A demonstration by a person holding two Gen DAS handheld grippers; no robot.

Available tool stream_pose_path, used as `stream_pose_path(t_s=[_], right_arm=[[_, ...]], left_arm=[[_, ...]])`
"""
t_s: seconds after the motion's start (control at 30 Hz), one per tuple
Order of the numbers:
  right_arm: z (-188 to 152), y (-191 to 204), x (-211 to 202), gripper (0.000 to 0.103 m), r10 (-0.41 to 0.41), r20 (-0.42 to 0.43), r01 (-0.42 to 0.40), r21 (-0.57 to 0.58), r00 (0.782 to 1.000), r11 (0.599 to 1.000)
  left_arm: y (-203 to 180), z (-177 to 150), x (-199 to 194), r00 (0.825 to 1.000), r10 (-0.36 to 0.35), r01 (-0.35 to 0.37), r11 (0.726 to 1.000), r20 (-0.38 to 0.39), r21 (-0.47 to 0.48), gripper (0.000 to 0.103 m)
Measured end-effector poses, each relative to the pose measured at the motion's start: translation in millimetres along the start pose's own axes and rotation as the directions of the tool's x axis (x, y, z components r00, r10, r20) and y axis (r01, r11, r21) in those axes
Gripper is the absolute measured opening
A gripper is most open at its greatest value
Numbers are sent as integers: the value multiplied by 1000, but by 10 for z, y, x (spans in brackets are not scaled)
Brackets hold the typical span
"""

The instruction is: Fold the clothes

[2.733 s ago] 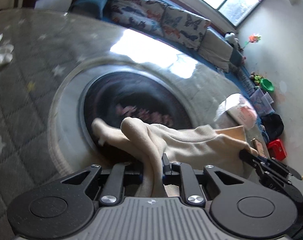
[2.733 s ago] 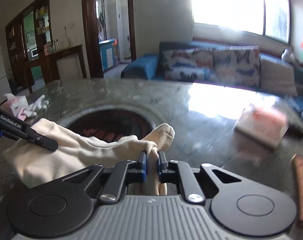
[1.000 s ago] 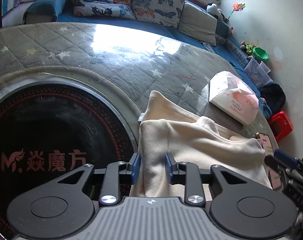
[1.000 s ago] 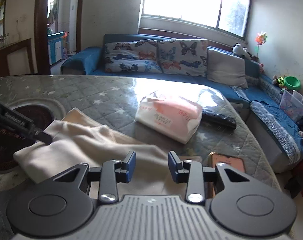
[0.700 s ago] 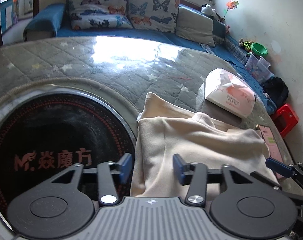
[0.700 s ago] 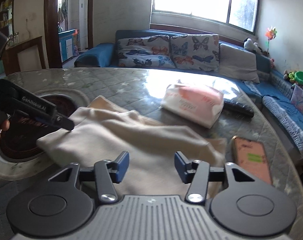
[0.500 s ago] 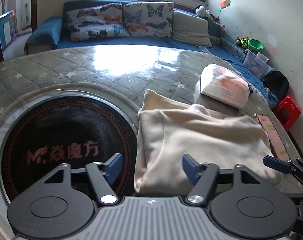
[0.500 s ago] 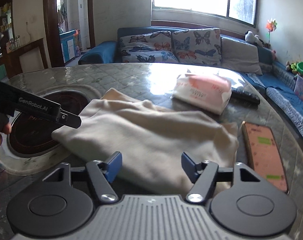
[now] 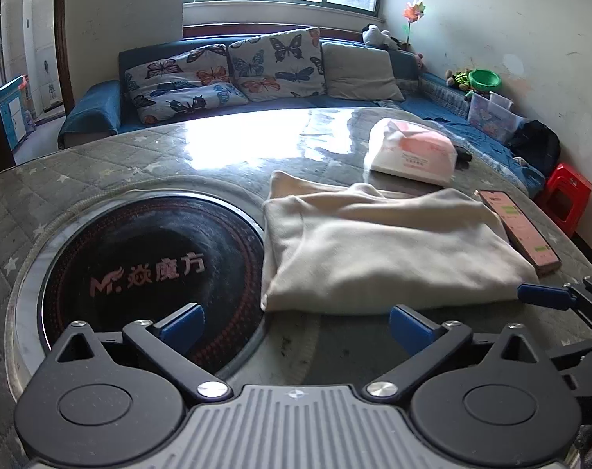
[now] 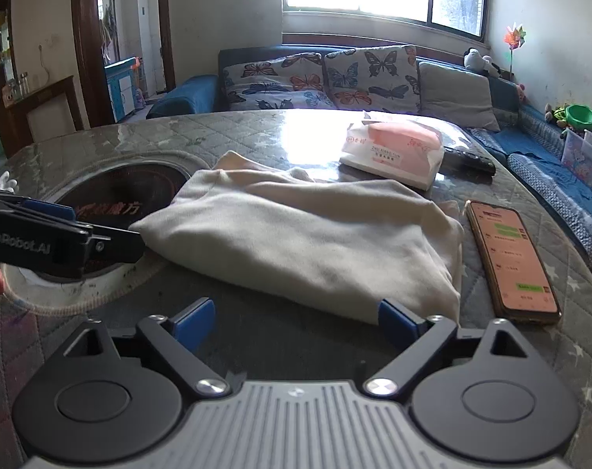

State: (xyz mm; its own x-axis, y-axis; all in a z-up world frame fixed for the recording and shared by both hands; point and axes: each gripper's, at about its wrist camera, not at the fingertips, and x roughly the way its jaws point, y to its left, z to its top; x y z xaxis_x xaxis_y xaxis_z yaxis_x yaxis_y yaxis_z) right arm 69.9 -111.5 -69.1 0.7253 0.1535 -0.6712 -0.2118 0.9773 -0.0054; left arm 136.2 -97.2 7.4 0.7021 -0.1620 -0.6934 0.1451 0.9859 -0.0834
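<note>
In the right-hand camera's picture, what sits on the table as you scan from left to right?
Left gripper → round black cooktop → folded cream garment → phone. The tissue pack and a remote lie farther back, above the garment's right part, so they have no clear place in this order.

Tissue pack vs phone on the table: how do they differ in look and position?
The tissue pack is bulky, white and pink, soft plastic; the phone is a thin flat slab with its screen lit. The tissue pack sits beyond the folded cream garment, towards the sofa; the phone lies along the garment's right edge, nearer the camera. Both rest on the quilted table cover, and neither is held.
</note>
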Motion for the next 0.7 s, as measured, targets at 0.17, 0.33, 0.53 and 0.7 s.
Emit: stream_pose_path(t_s=[0.17, 0.33, 0.53, 0.7], right_arm=[[-91, -2, -50, 98, -10, -7, 10, 22, 1000, 1000], [-150, -4, -81, 102, -19, -11, 20, 37, 1000, 999], [-183, 4, -76, 103, -27, -20, 27, 42, 999, 999], [-208, 17, -58, 103, -31, -28, 32, 50, 999, 998]], left_arm=[[-68, -90, -43, 1000, -1, 1, 1000, -7, 15, 103], [-114, -164, -52, 1000, 6, -5, 1000, -12, 26, 103], [-127, -234, -19, 999, 17, -16, 1000, -43, 18, 103], [-145, -290, -4, 998, 29, -28, 999, -51, 21, 103]])
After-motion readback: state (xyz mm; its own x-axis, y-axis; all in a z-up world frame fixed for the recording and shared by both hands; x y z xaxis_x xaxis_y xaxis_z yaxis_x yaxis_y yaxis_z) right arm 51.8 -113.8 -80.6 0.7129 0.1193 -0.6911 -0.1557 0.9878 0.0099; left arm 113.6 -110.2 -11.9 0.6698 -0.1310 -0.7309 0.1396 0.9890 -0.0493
